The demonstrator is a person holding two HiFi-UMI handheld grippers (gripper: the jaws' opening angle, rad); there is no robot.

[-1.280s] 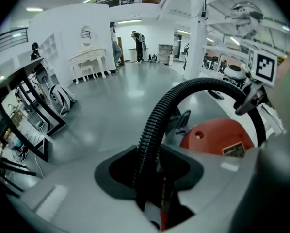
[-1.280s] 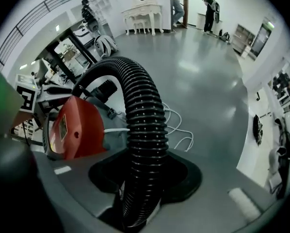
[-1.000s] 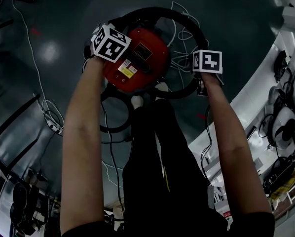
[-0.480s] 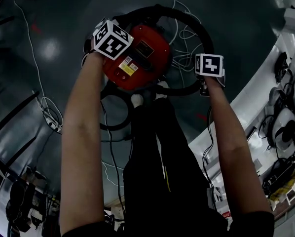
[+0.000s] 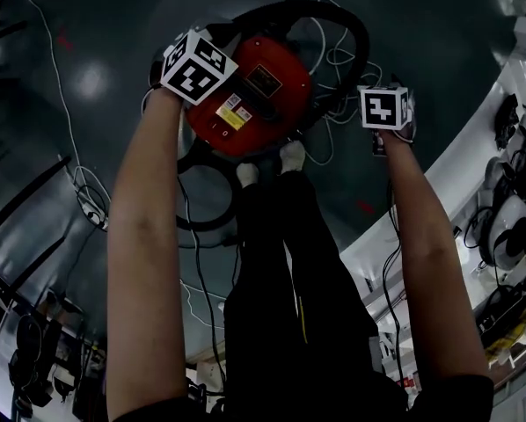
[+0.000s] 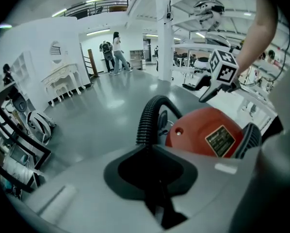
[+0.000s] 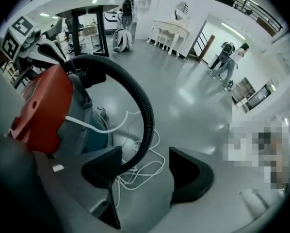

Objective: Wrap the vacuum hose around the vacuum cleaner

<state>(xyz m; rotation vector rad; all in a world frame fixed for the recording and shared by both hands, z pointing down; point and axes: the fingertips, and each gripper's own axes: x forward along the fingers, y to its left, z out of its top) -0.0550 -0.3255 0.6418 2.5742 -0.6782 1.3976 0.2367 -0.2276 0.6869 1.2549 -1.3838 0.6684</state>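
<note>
— On the floor (image 5: 113,25), where is the hose (image 5: 361,38)?
— Looped past the vacuum (image 5: 254,104). It has just been clamped by the left tongs (image 6: 147,152); the right tongs (image 7: 145,163) have just been opened, freeing it for regripping.

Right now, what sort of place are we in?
Probably a large indoor lab or showroom hall: glossy grey floor, a railed upper gallery, a white ornate table, and people standing far off.
</note>
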